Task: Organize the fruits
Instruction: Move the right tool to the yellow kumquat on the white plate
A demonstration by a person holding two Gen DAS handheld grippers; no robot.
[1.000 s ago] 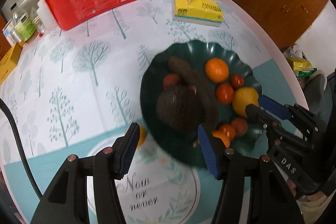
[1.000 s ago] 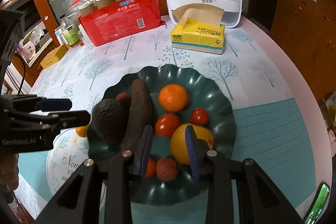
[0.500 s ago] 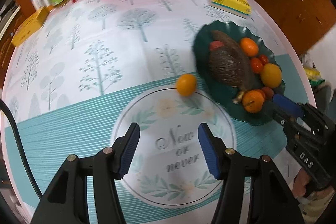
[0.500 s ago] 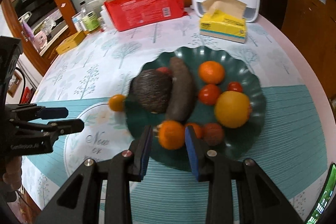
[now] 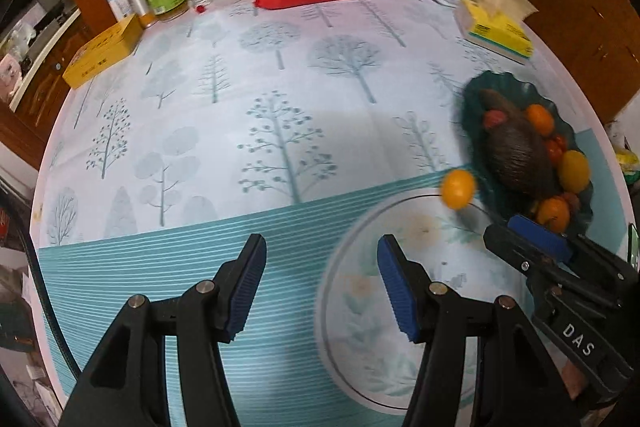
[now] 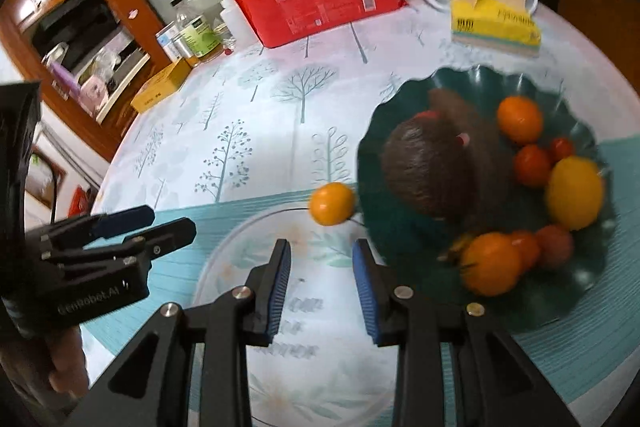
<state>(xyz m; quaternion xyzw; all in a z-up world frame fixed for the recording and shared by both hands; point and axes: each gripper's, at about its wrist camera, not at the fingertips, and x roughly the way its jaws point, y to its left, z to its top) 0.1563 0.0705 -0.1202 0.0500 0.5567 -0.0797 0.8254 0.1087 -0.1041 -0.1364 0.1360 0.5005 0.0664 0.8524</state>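
Orange beside plate, "DAS" right claw

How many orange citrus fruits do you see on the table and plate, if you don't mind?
3: one loose orange on the tablecloth just left of the green plate, one orange at the plate's far side, one orange at its near edge. Others may hide behind the large brown fruit.

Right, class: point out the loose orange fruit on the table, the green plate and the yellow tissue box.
loose orange fruit [image 6: 333,203], right wrist view, its middle.
green plate [image 6: 412,239], right wrist view, bare inner surface.
yellow tissue box [image 5: 498,34], left wrist view, its top.
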